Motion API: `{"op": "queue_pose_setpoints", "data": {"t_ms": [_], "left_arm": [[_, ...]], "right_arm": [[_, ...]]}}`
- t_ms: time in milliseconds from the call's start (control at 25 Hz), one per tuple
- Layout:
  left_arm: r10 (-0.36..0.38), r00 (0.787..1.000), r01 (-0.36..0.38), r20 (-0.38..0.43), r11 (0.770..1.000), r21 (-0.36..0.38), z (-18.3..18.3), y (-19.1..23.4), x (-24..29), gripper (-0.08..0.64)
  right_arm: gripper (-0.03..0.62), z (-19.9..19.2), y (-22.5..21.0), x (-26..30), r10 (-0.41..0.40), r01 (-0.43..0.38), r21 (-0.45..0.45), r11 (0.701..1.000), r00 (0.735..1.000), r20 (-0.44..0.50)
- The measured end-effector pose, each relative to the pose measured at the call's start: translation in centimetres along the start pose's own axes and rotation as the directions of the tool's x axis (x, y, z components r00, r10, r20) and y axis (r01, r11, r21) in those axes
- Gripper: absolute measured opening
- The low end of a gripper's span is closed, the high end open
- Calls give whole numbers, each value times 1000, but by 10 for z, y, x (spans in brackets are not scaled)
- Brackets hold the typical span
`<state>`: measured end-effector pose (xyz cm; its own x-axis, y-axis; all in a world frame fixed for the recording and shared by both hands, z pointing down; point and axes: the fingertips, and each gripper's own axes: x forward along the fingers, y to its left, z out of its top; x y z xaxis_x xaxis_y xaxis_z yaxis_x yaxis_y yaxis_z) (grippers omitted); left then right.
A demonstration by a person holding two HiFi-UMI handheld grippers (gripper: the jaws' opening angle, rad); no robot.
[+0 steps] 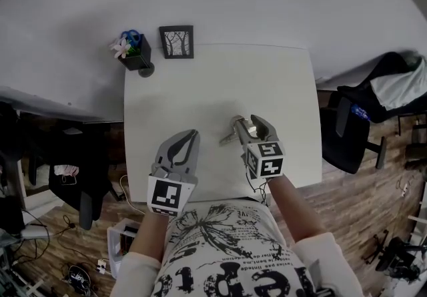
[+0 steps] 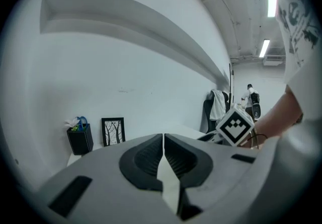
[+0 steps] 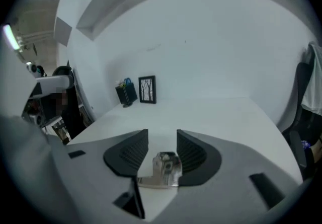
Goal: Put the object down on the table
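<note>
A small shiny metal part (image 3: 165,168) with a flat leg sticking out to the left sits low between the jaws of my right gripper (image 3: 162,141). It lies against the right pad (image 3: 193,155), and a gap shows between it and the left pad (image 3: 130,153). In the head view the same metal part (image 1: 231,135) is over the white table (image 1: 267,82) near its front, with the right gripper (image 1: 247,122) around it. My left gripper (image 1: 189,137) hovers beside it at the table's front left, shut and empty; the left gripper view shows the left gripper (image 2: 163,140) with its pads together.
A black pen holder with flowers (image 1: 133,50) and a small framed tree picture (image 1: 177,42) stand at the table's far left edge by the wall. A dark office chair (image 1: 360,129) is right of the table, another chair (image 1: 73,169) and cables lie left.
</note>
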<state>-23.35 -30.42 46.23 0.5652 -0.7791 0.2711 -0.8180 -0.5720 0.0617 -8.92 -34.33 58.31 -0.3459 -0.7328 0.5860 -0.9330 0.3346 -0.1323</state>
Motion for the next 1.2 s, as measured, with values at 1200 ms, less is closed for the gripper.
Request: {"op": "queue_pose_setpoints", "data": {"t_ms": [1200], "left_arm": [[170,969,-184,181,981,64,101,-39,-20,12]], "right_arm": [[-8,143,-7,-164,187,-68,-241,968,837,514]]}}
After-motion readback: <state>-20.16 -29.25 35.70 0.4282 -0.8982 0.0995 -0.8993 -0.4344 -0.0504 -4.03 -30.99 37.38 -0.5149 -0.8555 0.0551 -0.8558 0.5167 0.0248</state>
